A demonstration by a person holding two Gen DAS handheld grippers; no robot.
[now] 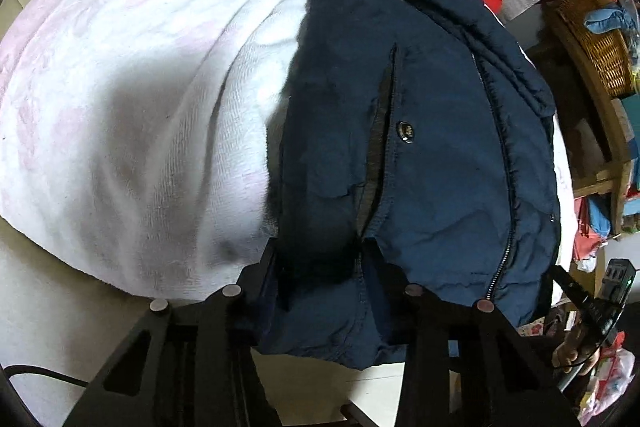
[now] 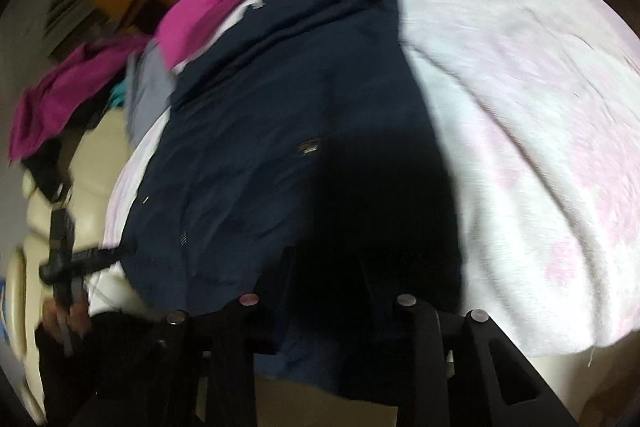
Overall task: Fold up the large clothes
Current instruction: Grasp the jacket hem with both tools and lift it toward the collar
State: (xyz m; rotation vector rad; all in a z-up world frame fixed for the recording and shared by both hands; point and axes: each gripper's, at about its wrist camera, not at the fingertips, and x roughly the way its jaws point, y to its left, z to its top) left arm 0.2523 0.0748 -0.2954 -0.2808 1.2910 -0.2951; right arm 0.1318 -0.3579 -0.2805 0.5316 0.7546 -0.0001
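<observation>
Both claws tilt steeply down over the near hem of the jacket [image 1: 420, 147]. The left claw [image 1: 320, 251] stands narrow, its pads pinching the hem at a pocket seam; the right claw [image 2: 326, 259] is also narrow, with dark hem cloth caught between its fingers. The jacket lies on a pink-white blanket [image 1: 140, 87], its long axis running straight away from the claws, collar at the far end. No readable writing shows.
</observation>
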